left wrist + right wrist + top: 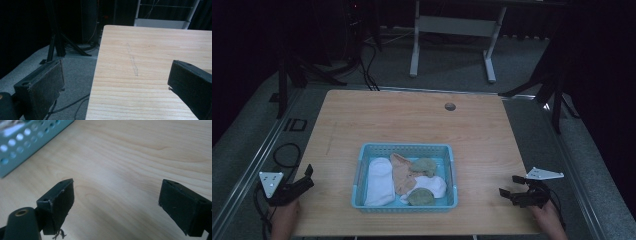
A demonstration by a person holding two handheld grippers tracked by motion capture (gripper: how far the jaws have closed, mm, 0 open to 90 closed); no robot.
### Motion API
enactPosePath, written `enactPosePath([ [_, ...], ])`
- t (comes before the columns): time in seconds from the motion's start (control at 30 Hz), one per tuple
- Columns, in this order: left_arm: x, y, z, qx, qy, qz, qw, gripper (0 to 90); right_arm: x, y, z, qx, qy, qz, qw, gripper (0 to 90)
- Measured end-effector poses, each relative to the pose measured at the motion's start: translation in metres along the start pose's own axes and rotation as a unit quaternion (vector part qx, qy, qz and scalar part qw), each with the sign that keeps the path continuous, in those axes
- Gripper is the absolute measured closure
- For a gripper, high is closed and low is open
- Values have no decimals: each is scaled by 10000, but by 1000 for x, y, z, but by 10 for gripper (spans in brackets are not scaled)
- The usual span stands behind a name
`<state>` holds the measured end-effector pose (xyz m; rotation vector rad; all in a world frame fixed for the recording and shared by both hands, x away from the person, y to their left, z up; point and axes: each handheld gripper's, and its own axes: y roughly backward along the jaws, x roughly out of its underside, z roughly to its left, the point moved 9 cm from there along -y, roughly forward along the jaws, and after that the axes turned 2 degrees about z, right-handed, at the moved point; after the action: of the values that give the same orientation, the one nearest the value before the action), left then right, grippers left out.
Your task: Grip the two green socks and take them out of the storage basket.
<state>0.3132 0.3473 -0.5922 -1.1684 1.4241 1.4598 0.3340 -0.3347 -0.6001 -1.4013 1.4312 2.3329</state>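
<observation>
A light blue perforated basket sits on the near middle of the wooden table. Inside it lie a white sock, a peach sock, two green rolled socks and another white sock. My left gripper hovers at the table's near left edge, open and empty; its jaws straddle the table edge. My right gripper rests low over the near right of the table, open and empty, with the basket's corner off to its upper left.
A round cable hole sits near the table's far edge. Beyond the table stand a white desk frame and black tripod legs. Cables trail on the grey floor at left.
</observation>
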Motion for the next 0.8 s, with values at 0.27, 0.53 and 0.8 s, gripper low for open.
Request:
enactPosePath([
  [0.27,0,0,0,8,7,-3,10000,7,-7,-6,21,-414,285,287,9983,125],
  [0.53,0,0,0,13,38,0,10000,7,-24,-5,44,-755,579,260,9951,127],
  [0.8,0,0,-1,-1,-18,-8,10000,7,-43,-7,65,-932,1016,379,9897,130],
])
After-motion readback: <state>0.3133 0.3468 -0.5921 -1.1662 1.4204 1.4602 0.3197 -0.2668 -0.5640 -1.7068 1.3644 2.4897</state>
